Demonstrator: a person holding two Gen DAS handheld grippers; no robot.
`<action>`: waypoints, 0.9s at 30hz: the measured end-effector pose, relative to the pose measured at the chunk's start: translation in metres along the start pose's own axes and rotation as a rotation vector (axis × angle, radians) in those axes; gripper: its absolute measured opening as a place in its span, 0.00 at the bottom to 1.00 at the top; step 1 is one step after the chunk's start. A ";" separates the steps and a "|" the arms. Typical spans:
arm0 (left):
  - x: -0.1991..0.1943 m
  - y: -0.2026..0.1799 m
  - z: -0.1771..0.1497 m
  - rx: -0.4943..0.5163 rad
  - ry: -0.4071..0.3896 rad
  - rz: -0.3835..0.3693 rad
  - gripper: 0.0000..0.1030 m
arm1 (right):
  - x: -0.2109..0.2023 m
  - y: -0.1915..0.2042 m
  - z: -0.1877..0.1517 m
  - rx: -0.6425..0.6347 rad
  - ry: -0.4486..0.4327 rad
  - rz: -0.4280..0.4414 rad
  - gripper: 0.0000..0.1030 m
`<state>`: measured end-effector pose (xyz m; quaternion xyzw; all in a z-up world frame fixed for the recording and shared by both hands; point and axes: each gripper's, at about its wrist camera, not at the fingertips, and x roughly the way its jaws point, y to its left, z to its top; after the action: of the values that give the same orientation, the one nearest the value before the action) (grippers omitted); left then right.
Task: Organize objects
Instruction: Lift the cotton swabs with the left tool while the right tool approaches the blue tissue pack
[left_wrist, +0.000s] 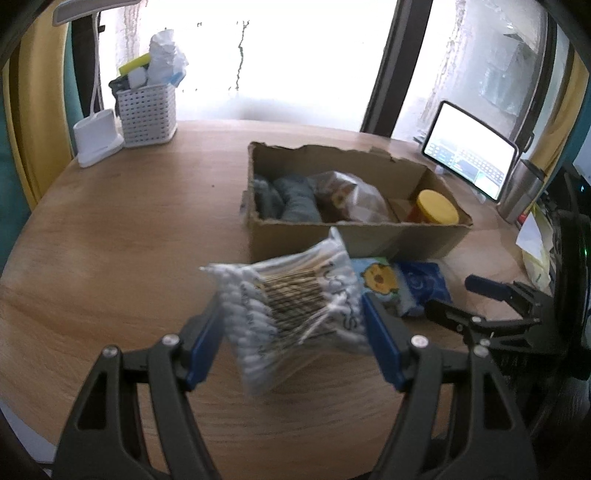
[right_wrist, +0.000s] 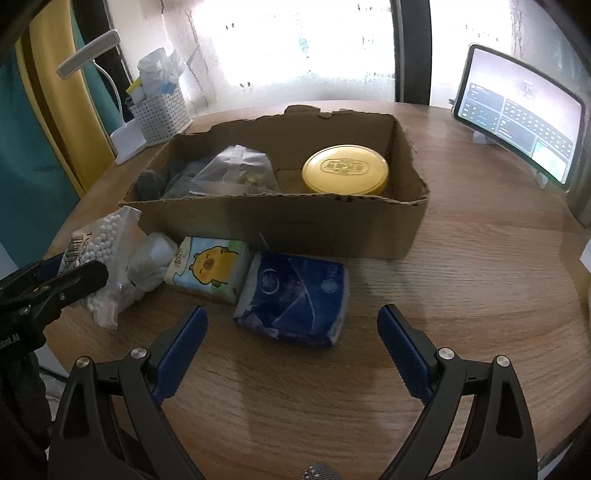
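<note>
Left wrist view shows the left tool clamped on a clear bag of cotton swabs, white tips bunched at both ends and pale sticks between, held above the desk in front of the cardboard box. The right tool stands apart, empty, over a blue tissue pack.

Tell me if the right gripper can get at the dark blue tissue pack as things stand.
Probably yes. The right gripper is open and empty, and the dark blue tissue pack lies on the table just ahead of its fingers with nothing over it.
</note>
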<state>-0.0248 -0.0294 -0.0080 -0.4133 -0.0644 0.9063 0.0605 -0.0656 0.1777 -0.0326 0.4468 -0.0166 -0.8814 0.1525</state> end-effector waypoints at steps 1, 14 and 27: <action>0.001 0.001 0.000 -0.002 0.001 0.000 0.71 | 0.001 0.001 0.000 0.000 0.001 0.001 0.92; 0.011 0.010 0.003 -0.022 0.019 0.006 0.71 | 0.021 0.007 0.008 -0.017 0.030 -0.012 0.83; 0.009 0.006 0.004 -0.021 0.019 0.014 0.71 | 0.024 -0.003 0.006 -0.036 0.029 -0.043 0.57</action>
<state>-0.0340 -0.0342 -0.0136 -0.4229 -0.0705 0.9020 0.0506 -0.0842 0.1728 -0.0483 0.4568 0.0109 -0.8781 0.1418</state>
